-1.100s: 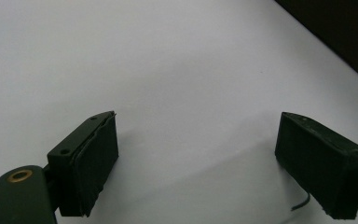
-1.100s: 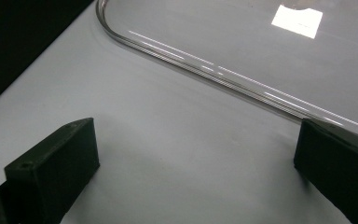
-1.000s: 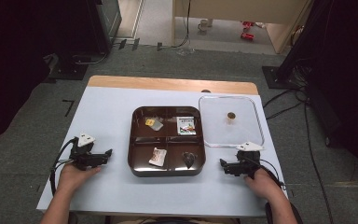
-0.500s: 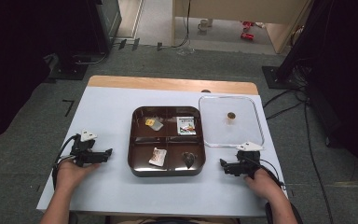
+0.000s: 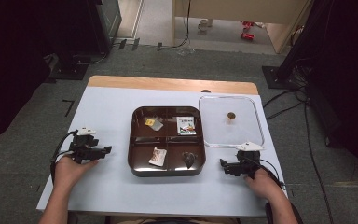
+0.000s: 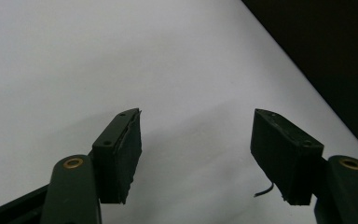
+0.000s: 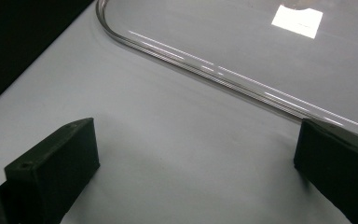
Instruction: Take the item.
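A dark brown tray (image 5: pixel 133 140) with four compartments sits mid-table. Its far compartments hold a yellowish packet (image 5: pixel 154 123) and a white printed packet (image 5: pixel 186 125). The near ones hold a small white packet (image 5: pixel 157 157) and a dark heart-shaped piece (image 5: pixel 189 159). Left of the tray, my left gripper (image 5: pixel 105 150) points at it, with its jaws open over bare table (image 6: pixel 196 158). Right of the tray, my right gripper (image 5: pixel 223 164) is open too (image 7: pixel 196 163). Just beyond its jaws lies the rim of a clear lid (image 7: pixel 191 60).
The clear lid (image 5: pixel 247 123) with a brown knob (image 5: pixel 231 115) lies flat at the right, beside the tray. The white table (image 5: pixel 112 107) has a wooden strip along its far edge. Grey floor, cables and dark equipment surround it.
My left gripper has crept slightly farther from the near edge. The right gripper, tray and lid have not moved.
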`<state>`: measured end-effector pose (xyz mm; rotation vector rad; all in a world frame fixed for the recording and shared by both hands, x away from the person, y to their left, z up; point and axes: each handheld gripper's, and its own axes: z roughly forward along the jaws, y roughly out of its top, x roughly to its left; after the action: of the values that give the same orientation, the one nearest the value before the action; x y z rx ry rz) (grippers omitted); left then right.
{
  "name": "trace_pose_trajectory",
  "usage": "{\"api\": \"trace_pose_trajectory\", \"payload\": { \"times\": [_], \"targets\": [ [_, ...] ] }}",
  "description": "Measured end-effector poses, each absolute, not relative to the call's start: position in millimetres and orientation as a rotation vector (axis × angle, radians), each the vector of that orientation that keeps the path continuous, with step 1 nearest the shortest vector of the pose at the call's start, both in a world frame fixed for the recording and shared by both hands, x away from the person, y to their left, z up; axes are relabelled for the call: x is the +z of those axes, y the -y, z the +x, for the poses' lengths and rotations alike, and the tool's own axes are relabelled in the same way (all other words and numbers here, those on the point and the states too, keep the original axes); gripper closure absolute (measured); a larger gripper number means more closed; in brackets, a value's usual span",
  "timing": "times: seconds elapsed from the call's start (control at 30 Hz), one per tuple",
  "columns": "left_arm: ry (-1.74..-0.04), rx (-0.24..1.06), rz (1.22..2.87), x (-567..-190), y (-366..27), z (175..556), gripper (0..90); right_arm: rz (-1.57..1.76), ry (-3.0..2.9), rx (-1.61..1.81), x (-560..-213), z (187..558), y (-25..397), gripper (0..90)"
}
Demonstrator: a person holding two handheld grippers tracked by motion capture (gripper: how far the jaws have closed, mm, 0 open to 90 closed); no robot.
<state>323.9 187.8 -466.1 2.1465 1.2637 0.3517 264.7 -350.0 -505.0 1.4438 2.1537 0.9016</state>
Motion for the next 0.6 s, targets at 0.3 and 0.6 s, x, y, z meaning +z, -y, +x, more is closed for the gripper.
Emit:
{"api": "trace_pose_trajectory", "payload": {
  "times": [0.3, 0.6],
  "targets": [
    [-1.206, 0.334, 2.132, -450.3, -181.8, 322.3, 34.2, 1.445, -2.154, 0.902, -505.0, 264.7, 350.0, 0.0],
    [-1.124, 0.330, 2.127, -434.8, -170.6, 316.6, 38.4, 1.448, -2.154, 0.901, -504.9, 264.6, 349.9, 0.0]
  ]
}}
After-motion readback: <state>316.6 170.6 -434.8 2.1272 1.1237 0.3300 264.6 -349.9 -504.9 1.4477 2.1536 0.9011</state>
